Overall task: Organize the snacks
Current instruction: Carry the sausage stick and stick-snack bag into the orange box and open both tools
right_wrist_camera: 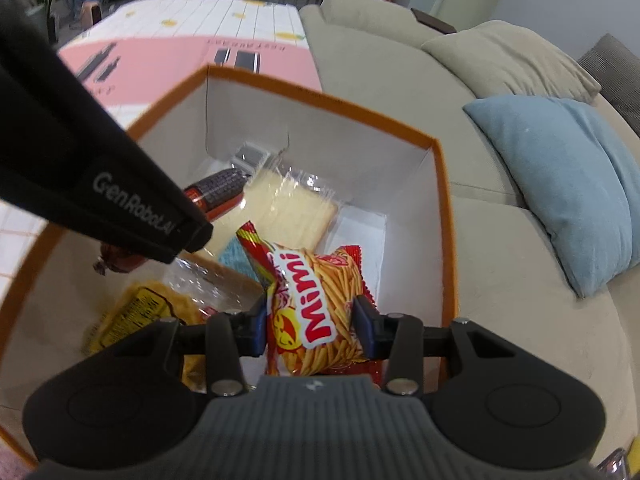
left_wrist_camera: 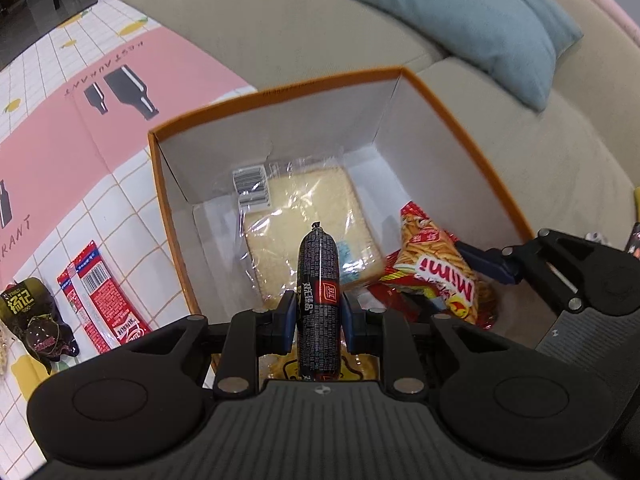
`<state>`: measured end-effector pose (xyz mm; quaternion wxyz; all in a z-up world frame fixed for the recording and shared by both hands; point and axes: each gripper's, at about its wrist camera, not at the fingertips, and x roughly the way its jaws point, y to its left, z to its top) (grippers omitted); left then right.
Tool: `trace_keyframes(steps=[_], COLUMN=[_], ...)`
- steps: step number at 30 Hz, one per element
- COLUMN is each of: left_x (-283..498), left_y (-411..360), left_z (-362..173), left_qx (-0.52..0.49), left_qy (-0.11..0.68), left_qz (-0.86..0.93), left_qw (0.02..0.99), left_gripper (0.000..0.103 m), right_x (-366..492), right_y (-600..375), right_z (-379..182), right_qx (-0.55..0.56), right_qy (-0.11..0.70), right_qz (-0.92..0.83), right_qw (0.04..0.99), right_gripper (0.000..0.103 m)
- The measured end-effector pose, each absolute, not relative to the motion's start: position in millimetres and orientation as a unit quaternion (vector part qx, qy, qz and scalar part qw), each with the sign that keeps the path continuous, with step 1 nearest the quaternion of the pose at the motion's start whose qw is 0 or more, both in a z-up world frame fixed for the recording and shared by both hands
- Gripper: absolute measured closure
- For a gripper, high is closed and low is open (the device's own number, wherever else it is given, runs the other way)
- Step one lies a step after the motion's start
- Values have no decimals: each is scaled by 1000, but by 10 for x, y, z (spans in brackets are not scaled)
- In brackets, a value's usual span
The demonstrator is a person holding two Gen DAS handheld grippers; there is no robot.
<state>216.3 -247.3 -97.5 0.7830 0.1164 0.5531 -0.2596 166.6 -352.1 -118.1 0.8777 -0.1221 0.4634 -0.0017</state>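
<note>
Left gripper (left_wrist_camera: pixel 319 312) clamped on a dark sausage stick (left_wrist_camera: pixel 319 280), blue pads pressed to both sides of its lower half, stick held roughly upright with the knotted tip toward the far wall; poised over the open orange-rimmed box (left_wrist_camera: pixel 460 128), near its front wall; seen from the right wrist as a black arm crossing the upper left, sausage stick (right_wrist_camera: pixel 218 194) projecting beyond it over the bread.

Right gripper (right_wrist_camera: pixel 311 332) closed on a red Mimi snack bag (right_wrist_camera: pixel 316 312), pads touching both edges of the packet, bag low inside the right part of the box; same bag (left_wrist_camera: pixel 436 272) visible from the left wrist at the box's right side.

On the box floor: wrapped sliced bread (left_wrist_camera: pixel 312 232) in clear film with a barcode label (left_wrist_camera: pixel 251 186) toward the far wall; small blue packet (right_wrist_camera: pixel 234 254) just beside the bread, partly covered; yellow packet (right_wrist_camera: pixel 148 312) at the near left, blurred.

Outside the box, on the pink and white tablecloth (left_wrist_camera: pixel 60 152): red-and-white packet (left_wrist_camera: pixel 100 300) and dark packet (left_wrist_camera: pixel 36 316), side by side, well apart from the box.

Behind: beige sofa (left_wrist_camera: pixel 280 32) with a blue cushion (left_wrist_camera: pixel 472 20).
</note>
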Motion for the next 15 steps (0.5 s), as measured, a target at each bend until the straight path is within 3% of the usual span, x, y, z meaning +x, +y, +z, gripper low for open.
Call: trace_keyframes(steps=[15], left_x=[2184], left_y=[-2568], left_z=[-1086], left_qx=[149], left_qy=[566], left_qz=[-260], left_qw=[768], left_gripper=[77], right_x=[1672], right_y=[-3487], right_z=[-1325], right_qx=[-147], right_qy=[493], right_qz=[11], right_qw=[857], right_gripper=[57])
